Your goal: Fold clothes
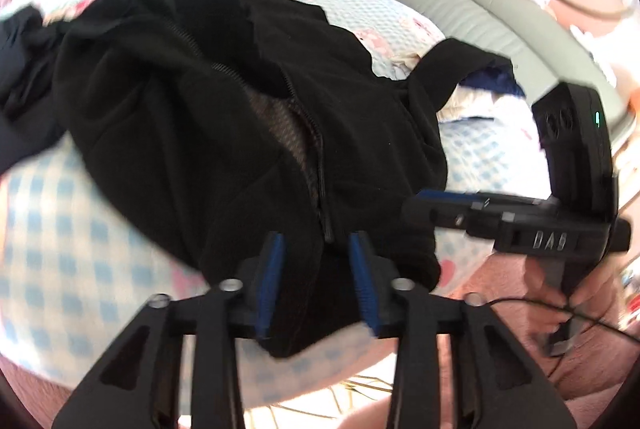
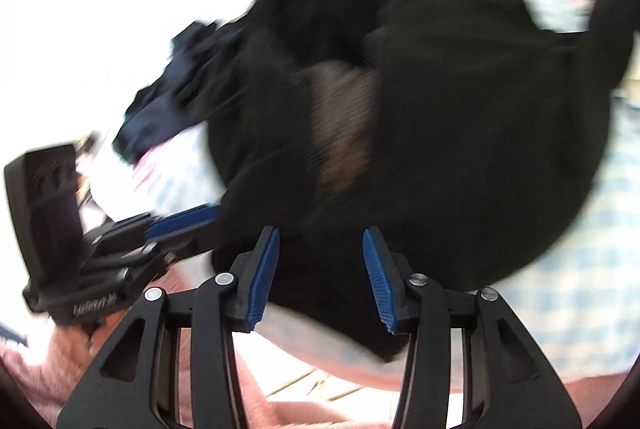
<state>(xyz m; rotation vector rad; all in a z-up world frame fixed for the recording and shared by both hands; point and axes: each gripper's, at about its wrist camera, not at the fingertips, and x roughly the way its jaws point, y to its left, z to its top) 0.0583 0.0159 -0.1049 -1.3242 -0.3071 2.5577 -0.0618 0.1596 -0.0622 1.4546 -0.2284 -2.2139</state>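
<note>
The black zip jacket (image 1: 224, 117) lies rumpled and unfolded on the checked bed (image 1: 60, 213), both the left claw (image 1: 316, 253) and right claw (image 2: 320, 249) spread apart and empty over its near hem, where this soft, limp fabric is judged best gripped.

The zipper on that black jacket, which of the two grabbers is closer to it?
Left. The left gripper sits open right at the zipper's lower end; the right gripper, also open, is off to the side at the black jacket's hem.
</note>
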